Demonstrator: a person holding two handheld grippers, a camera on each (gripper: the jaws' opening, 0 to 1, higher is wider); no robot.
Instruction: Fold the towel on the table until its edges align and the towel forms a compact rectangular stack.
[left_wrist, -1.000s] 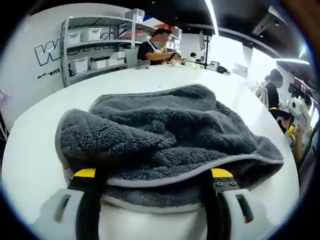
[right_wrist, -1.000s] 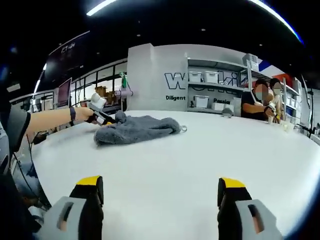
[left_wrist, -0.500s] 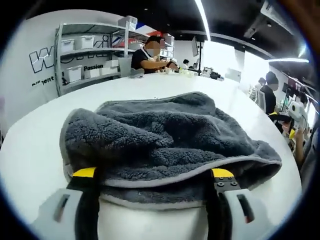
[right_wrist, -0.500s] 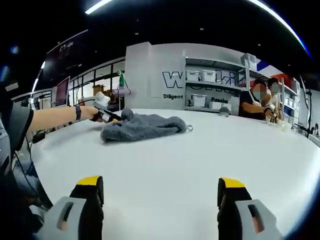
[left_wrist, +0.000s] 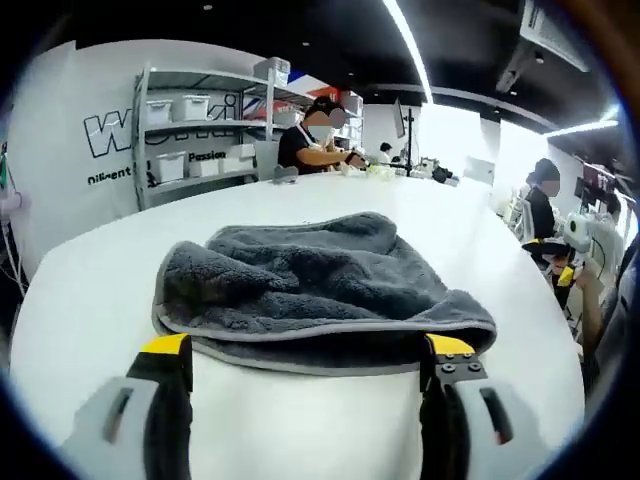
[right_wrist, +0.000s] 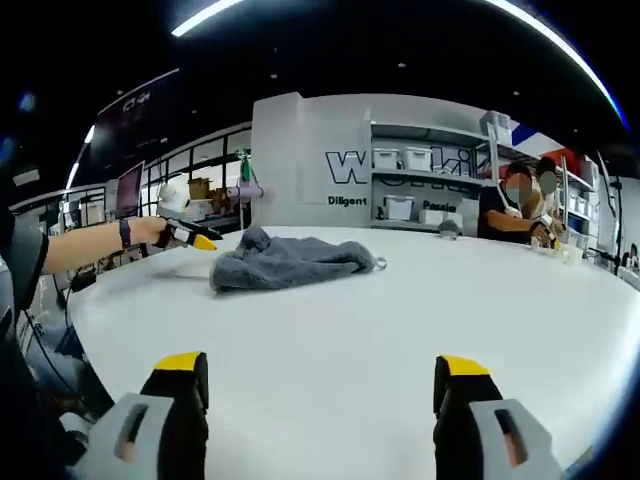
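Note:
A fluffy grey towel (left_wrist: 320, 290) with a pale hem lies bunched and roughly folded on the white table (left_wrist: 90, 300). My left gripper (left_wrist: 308, 350) is open, and its yellow-tipped jaws stand just short of the towel's near hem with nothing between them. From the right gripper view the towel (right_wrist: 290, 260) lies far off at the left middle. There a person's hand holds the left gripper (right_wrist: 192, 238) a little to the left of the towel, apart from it. My right gripper (right_wrist: 320, 365) is open above bare table (right_wrist: 400, 330), far from the towel.
Shelves with white bins (left_wrist: 190, 130) stand against the lettered back wall. A person (left_wrist: 320, 140) works at the table's far edge, and other people (left_wrist: 545, 195) sit off to the right. The person's forearm (right_wrist: 90, 245) reaches in from the left.
My left gripper has drawn back from the towel, so the hem that lay between its jaws now rests beyond the tips. The right gripper has stayed in place.

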